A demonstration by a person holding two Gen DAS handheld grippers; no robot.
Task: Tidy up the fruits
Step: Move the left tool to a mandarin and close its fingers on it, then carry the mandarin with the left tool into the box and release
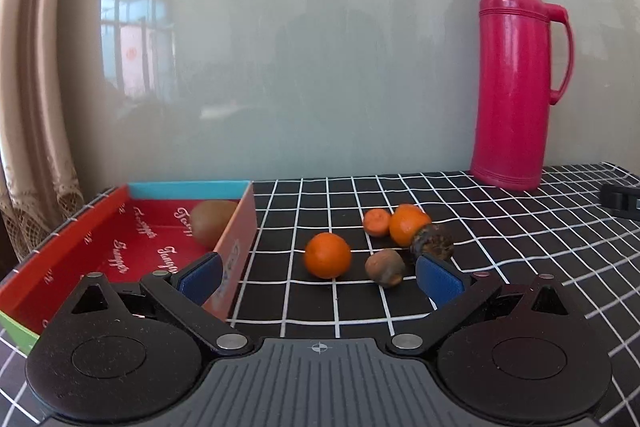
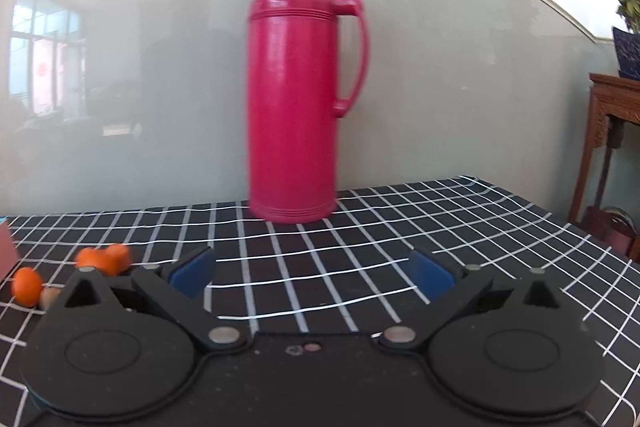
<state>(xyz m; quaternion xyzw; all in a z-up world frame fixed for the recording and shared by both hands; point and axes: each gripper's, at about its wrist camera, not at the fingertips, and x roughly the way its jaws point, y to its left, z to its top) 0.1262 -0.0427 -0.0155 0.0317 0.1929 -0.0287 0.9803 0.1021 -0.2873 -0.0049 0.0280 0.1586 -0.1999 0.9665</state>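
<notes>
A red cardboard box (image 1: 80,251) with a blue far wall lies at the left; a kiwi (image 1: 212,221) rests in its far right corner. On the checked cloth right of the box lie three oranges (image 1: 327,255) (image 1: 406,223) (image 1: 376,221), a brown shrivelled fruit (image 1: 385,267) and a dark one (image 1: 434,242). My left gripper (image 1: 318,283) is open, its fingers straddling the box wall and the fruit group, nothing held. My right gripper (image 2: 312,273) is open and empty over bare cloth; the oranges (image 2: 105,258) (image 2: 26,286) show at its far left.
A tall pink thermos (image 1: 516,75) (image 2: 300,87) stands at the back against a glossy grey wall. A black object (image 1: 620,201) lies at the right edge. A curtain (image 1: 28,87) hangs at the left, and a wooden stand (image 2: 612,131) is beyond the table's right.
</notes>
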